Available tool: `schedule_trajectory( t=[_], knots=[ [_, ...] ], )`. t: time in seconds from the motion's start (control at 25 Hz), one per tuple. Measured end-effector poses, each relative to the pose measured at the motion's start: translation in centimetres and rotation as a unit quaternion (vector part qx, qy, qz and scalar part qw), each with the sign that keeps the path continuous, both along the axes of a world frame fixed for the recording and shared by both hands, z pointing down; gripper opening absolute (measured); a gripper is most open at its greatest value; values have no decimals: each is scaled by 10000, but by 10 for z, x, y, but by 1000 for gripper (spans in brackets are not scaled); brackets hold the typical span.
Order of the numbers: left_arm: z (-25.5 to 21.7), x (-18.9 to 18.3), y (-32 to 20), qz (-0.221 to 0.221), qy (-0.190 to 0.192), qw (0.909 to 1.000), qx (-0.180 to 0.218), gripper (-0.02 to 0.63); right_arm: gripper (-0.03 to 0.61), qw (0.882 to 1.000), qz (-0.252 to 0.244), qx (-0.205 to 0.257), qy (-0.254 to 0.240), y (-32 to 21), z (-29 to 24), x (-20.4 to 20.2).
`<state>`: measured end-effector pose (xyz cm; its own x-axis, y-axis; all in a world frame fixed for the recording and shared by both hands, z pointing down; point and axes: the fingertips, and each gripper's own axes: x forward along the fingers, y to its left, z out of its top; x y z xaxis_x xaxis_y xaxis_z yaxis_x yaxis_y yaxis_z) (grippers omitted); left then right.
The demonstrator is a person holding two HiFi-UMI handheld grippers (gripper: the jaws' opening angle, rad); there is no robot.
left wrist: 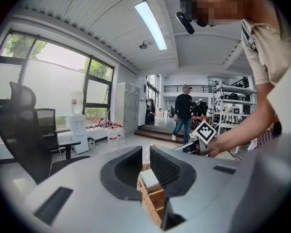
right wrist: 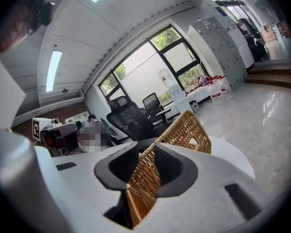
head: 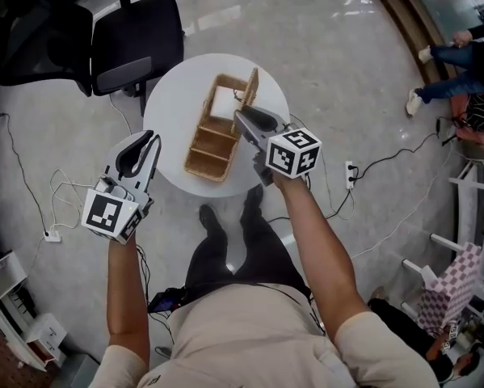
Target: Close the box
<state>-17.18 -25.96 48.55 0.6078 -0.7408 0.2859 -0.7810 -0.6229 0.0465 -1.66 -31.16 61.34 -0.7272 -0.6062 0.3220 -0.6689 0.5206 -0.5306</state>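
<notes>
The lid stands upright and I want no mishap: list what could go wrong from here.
1. The right gripper grips the wicker lid at one spot on its edge; it could twist or slip out and slam onto the box.
2. The left gripper hangs off the table, jaws open, so nothing steadies the box; pushing the lid might slide it.

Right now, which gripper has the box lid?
The right gripper: the wicker lid stands clamped between its jaws. The left gripper has its jaws apart and grips nothing.
</notes>
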Motion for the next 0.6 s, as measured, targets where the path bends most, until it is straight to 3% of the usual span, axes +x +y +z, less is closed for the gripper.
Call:
schedule_trajectory(
  t=[0.6],
  knots=[
    [-54,-16,1,-61,47,9993,358,23,89,9955,-513,-121,787,-9,17,-33]
  ],
)
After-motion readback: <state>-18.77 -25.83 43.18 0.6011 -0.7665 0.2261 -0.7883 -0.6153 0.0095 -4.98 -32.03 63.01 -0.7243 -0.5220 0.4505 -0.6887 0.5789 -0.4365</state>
